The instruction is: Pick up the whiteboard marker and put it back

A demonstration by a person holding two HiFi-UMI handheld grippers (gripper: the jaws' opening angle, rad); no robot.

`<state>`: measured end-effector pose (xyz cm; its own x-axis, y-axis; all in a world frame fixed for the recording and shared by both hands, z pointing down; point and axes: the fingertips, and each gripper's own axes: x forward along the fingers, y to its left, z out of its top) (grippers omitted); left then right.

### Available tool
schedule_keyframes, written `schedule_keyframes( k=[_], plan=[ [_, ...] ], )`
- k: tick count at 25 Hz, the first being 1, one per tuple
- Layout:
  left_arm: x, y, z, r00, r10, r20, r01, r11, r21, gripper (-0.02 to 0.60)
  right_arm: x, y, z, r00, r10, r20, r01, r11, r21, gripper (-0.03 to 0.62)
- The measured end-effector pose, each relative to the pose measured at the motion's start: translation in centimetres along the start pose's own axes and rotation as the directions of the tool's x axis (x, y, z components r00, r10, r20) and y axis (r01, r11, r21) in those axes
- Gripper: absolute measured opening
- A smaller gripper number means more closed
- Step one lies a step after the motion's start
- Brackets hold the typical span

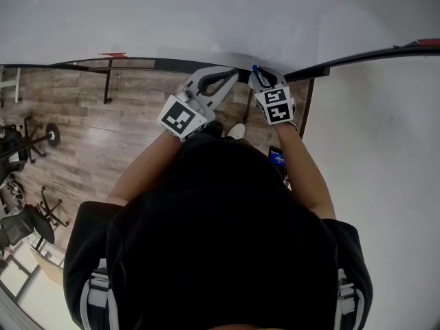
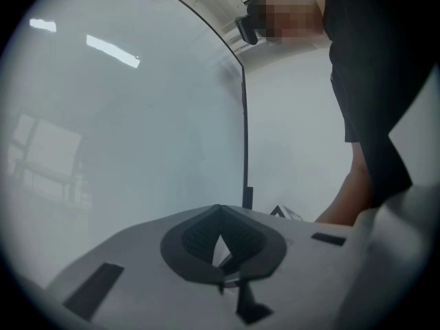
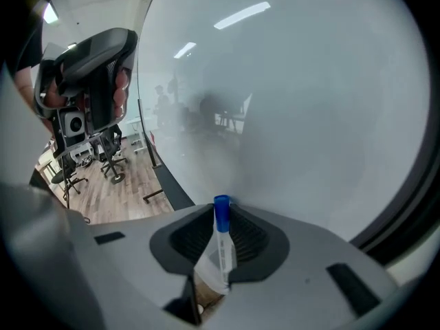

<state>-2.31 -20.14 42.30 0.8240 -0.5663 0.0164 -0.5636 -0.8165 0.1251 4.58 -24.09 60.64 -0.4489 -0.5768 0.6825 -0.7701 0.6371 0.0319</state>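
My right gripper (image 3: 220, 218) is shut on the whiteboard marker (image 3: 223, 249), a white barrel with a blue cap (image 3: 221, 208) that points toward the whiteboard (image 3: 295, 108). In the head view the marker's blue end (image 1: 256, 69) pokes out past the right gripper (image 1: 265, 81), close to the whiteboard (image 1: 220, 19) near its black frame (image 1: 137, 64). Just to the left, my left gripper (image 1: 216, 82) is held up beside it. In the left gripper view its jaws (image 2: 220, 212) are shut with nothing between them, facing the whiteboard (image 2: 124, 129).
The whiteboard's black frame edge (image 2: 244, 115) runs upright ahead of the left gripper. Wooden floor (image 1: 103, 136) lies below, with office chairs (image 1: 20, 225) at the left and the board's stand leg (image 1: 108, 88). The left gripper (image 3: 89, 60) and more chairs (image 3: 110, 153) show in the right gripper view.
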Motion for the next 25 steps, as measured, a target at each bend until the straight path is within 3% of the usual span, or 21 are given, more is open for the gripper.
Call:
schedule_keyframes(
  k=[7, 12, 25],
  plan=[
    [-0.2, 0.1, 0.0, 1.0, 0.014, -0.026, -0.014, 1.0, 0.0, 0.003, 0.7, 0.3, -0.7, 0.999, 0.0, -0.039, -0.002, 0.999, -0.045, 0.069],
    [-0.3, 0.3, 0.2, 0.999, 0.032, -0.038, -0.032, 0.999, 0.003, 0.003, 0.9, 0.0, -0.6, 1.0, 0.0, -0.028, -0.001, 1.0, -0.021, 0.063],
    [-0.6, 0.2, 0.4, 0.999, 0.024, -0.022, -0.024, 1.0, 0.01, 0.003, -1.9, -0.1, 1.8, 0.993, 0.001, 0.115, -0.005, 0.999, 0.038, 0.06]
  ],
)
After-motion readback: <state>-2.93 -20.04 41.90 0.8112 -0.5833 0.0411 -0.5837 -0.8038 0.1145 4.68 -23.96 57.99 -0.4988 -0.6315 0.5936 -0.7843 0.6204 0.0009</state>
